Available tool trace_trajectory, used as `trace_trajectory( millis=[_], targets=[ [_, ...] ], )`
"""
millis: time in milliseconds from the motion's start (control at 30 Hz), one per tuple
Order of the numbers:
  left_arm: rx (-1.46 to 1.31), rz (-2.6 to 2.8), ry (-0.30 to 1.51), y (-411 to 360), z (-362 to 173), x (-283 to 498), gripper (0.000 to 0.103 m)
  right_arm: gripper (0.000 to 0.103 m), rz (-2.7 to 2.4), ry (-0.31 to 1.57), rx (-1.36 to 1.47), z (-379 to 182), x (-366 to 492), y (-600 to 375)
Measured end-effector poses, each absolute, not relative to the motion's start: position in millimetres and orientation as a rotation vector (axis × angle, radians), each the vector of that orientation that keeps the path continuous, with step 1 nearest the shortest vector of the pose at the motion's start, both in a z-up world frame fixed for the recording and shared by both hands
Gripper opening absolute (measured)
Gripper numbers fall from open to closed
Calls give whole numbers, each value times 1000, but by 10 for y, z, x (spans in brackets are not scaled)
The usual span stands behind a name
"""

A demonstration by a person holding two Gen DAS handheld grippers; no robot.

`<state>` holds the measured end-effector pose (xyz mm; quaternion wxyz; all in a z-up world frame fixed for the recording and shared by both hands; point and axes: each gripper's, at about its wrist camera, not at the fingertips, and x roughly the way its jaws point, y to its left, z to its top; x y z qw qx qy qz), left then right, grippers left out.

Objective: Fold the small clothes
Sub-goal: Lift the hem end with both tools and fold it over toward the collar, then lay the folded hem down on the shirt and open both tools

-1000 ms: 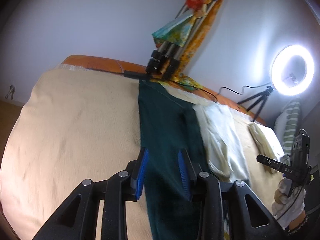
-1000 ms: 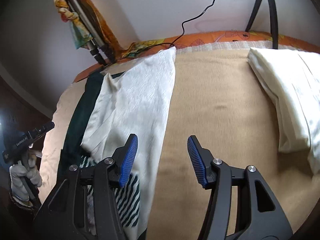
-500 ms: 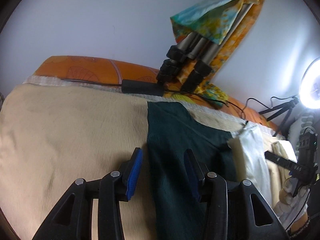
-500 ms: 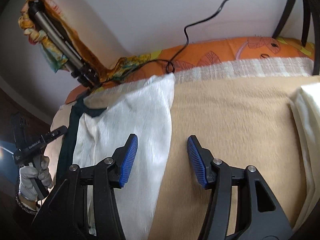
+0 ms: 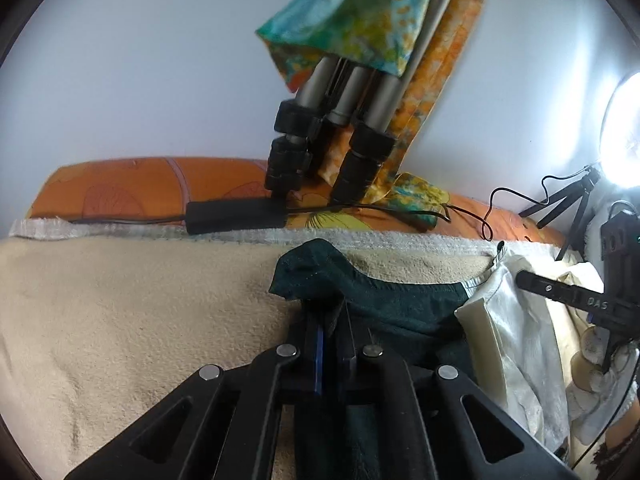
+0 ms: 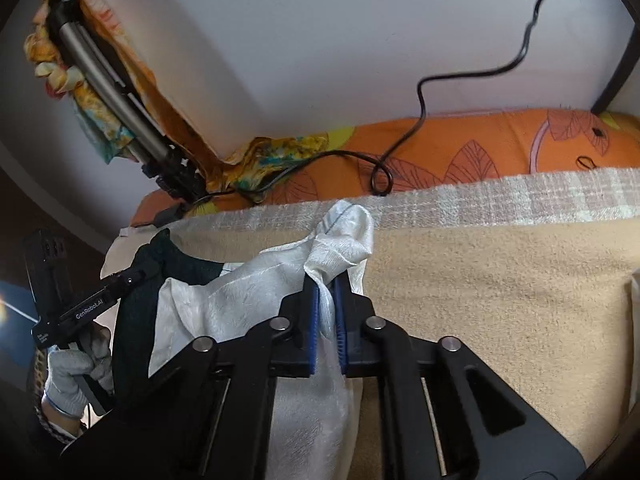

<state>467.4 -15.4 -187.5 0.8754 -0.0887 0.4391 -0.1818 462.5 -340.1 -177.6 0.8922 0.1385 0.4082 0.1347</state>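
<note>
Left gripper (image 5: 332, 312): pressed together on the far left corner of the dark green garment (image 5: 392, 312); a peak of green cloth bunches up just ahead of its fingertips.
Right gripper (image 6: 328, 300): clamped on the far corner of the white garment (image 6: 240, 300); a puff of white cloth stands up just past its blue pads (image 6: 313, 320).
Dark green garment: lies on the beige blanket (image 5: 120, 312), running back under the left gripper and spreading to its right; in the right wrist view it shows well left of the right gripper, partly under the white cloth.
White garment: lies over the right part of the green one; to the right of the left gripper, and stretching left and back from the right gripper.
Beige blanket: covers the bed to the left of the left gripper and to the right of the right gripper.
Orange bedding (image 6: 480, 152): beyond both grippers, along the wall.
Tripod legs (image 5: 340, 120): straight ahead of the left gripper, draped with a patterned cloth (image 5: 360, 12).
Black cable (image 6: 420, 120): ahead of the right gripper, over the orange bedding.
Gloved hand (image 6: 76, 372): far left of the right gripper, holding the other tool's handle.
</note>
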Motion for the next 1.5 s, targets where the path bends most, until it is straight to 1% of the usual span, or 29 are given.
trace_trajectory(
  millis=[500, 733, 867, 1067, 1333, 1400, 1433, 1500],
  targets=[
    [-243, -430, 815, -85, -1325, 4077, 0, 4, 309, 716, 270, -1143, 3941, -3400],
    [-194, -454, 755, -131, -948, 3556, 0, 4, 325, 657, 240, -851, 3389, -3257],
    [-174, -462, 731, -81, -810, 3156, 0, 4, 325, 634, 200, -790, 2998, -3131],
    [-143, -478, 737, -4, -808, 2574, 0, 3, 336, 640, 147, -904, 2341, -2915],
    [-35, -477, 766, 57, -1059, 1746, 2, 3, 308, 671, 56, -1303, 1502, -2657],
    [-35, -485, 804, 125, -1165, 1557, 7, 3, 307, 694, 0, -1412, 1343, -2574],
    [-35, -487, 816, 159, -1199, 1479, 12, 3, 299, 707, -32, -1471, 1254, -2530],
    [-45, -493, 826, 247, -1232, 1313, 17, 4, 283, 728, -87, -1580, 1082, -2475]
  ],
)
